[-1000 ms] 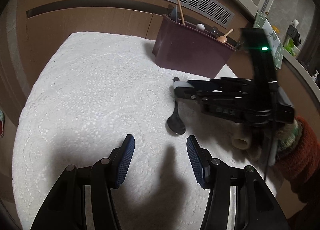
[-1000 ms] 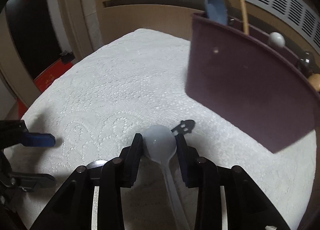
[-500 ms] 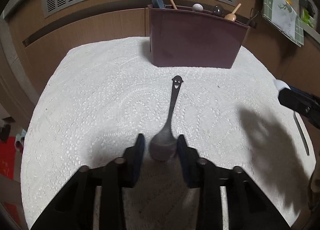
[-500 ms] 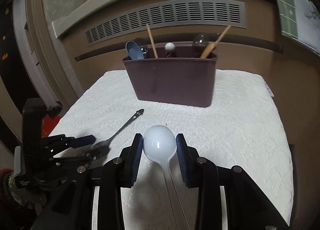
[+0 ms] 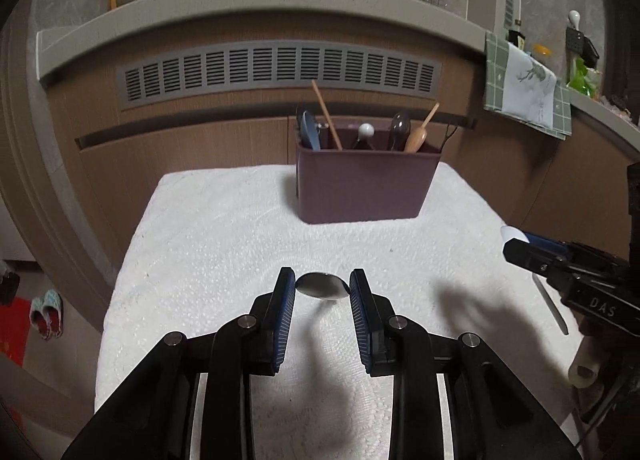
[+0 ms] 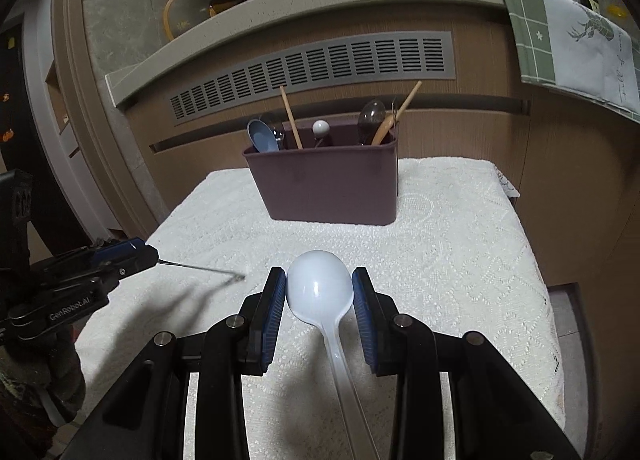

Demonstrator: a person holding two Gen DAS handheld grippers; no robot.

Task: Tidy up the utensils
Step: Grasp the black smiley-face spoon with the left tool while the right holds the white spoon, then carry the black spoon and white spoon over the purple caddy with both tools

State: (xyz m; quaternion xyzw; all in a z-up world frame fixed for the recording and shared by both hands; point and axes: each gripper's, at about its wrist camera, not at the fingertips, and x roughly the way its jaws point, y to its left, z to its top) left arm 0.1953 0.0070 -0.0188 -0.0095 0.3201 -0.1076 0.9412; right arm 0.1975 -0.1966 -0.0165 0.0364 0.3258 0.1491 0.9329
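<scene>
The left gripper (image 5: 322, 290) is pinching a dark metal spoon (image 5: 322, 286) by its bowl, the two blue pads pressed against either edge. Its jaws closed onto the bowl only moments ago. From the right wrist view, the spoon's thin handle (image 6: 200, 268) sticks out past the left gripper (image 6: 148, 256), hanging clear above the cloth with its own shadow beneath.

The right gripper (image 6: 319, 290) is clamped on a white plastic spoon (image 6: 320, 288), its pads squeezing the sides of the bowl, while the translucent handle runs back toward the camera between the fingers. In the left wrist view, the right gripper (image 5: 510, 246) comes in from the far right edge with the white bowl poking out at its tip.

Straight ahead of both grippers, at the far end of the white lace tablecloth (image 6: 460, 260), stands a maroon utensil caddy (image 5: 364, 183). It already holds a blue spoon (image 5: 310, 133), a wooden stick (image 5: 326, 113), a white knobbed utensil (image 5: 365, 131), a dark spoon (image 5: 400, 127) and a wooden spoon (image 5: 418, 131), all upright. Behind the caddy, a grey vent grille (image 5: 276, 73) runs across a wooden panel. Up to the right of the grippers, a green checked towel (image 6: 576, 39) hangs over the counter edge.
</scene>
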